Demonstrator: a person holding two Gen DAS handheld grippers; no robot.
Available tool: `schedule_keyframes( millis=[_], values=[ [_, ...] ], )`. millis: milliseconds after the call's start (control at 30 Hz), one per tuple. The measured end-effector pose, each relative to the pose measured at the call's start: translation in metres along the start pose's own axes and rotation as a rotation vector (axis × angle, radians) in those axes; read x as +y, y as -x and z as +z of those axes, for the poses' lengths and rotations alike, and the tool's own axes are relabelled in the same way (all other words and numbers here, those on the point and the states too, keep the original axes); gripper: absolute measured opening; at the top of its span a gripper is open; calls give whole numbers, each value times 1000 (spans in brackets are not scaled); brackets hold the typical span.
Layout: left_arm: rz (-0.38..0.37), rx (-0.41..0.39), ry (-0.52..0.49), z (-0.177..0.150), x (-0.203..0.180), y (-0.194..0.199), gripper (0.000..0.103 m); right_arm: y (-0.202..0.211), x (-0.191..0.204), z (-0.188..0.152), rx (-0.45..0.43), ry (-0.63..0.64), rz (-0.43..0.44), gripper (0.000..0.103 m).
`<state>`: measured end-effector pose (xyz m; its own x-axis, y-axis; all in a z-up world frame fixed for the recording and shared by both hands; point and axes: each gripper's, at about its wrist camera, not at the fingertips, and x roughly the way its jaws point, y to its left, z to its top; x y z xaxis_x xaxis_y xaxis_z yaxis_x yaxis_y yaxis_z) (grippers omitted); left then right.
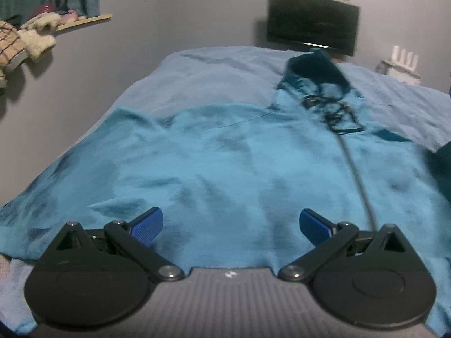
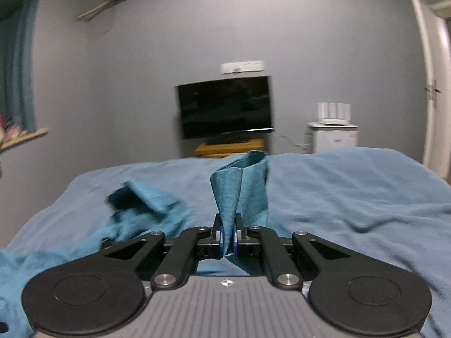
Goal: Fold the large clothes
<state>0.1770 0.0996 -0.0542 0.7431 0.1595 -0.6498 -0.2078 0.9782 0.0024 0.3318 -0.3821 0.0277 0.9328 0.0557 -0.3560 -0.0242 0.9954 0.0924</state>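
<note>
A large teal zip-up hoodie lies spread on the bed, its zip running up the right side to the dark hood and drawstrings. My left gripper is open and empty, low over the hoodie's near hem. My right gripper is shut on a fold of the teal hoodie, which stands up between the blue pads. More of the hoodie lies bunched to its left.
A light blue bedsheet covers the bed. A dark TV stands on a wooden stand at the far wall. A white cabinet is at the right. Slippers hang at the left wall.
</note>
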Motion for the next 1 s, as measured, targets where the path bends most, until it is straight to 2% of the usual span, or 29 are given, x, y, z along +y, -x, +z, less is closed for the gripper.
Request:
schedule_keyframes(
  millis=[167,267,400,533,600,667,700,767,800,900,1000],
  values=[
    [4,5,55,3,25,-11,103,-17,124,-18,44,92,89,7],
    [20,-22,64,7,33,-12,103,-32,201,-38,85,145,147,7],
    [39,-42,72,10,41,-13,103,-44,281,-74,144,233,218,7],
    [44,-28,106,12,53,-19,103,-43,343,-118,202,360,286,8],
    [55,-25,119,13,58,-21,103,-37,363,-138,227,433,308,13],
    [60,-22,126,13,60,-22,103,-31,382,-157,249,491,331,25],
    [62,-22,127,12,61,-23,103,-27,384,-161,254,509,349,27],
    [60,-20,122,12,60,-24,103,-14,388,-172,249,543,371,40],
    [58,-20,118,12,59,-24,103,-4,385,-173,242,555,377,43],
    [34,-26,110,12,57,-22,103,16,367,-173,241,544,399,45],
    [-39,-29,119,10,53,-22,103,27,340,-164,242,509,390,47]
  ],
)
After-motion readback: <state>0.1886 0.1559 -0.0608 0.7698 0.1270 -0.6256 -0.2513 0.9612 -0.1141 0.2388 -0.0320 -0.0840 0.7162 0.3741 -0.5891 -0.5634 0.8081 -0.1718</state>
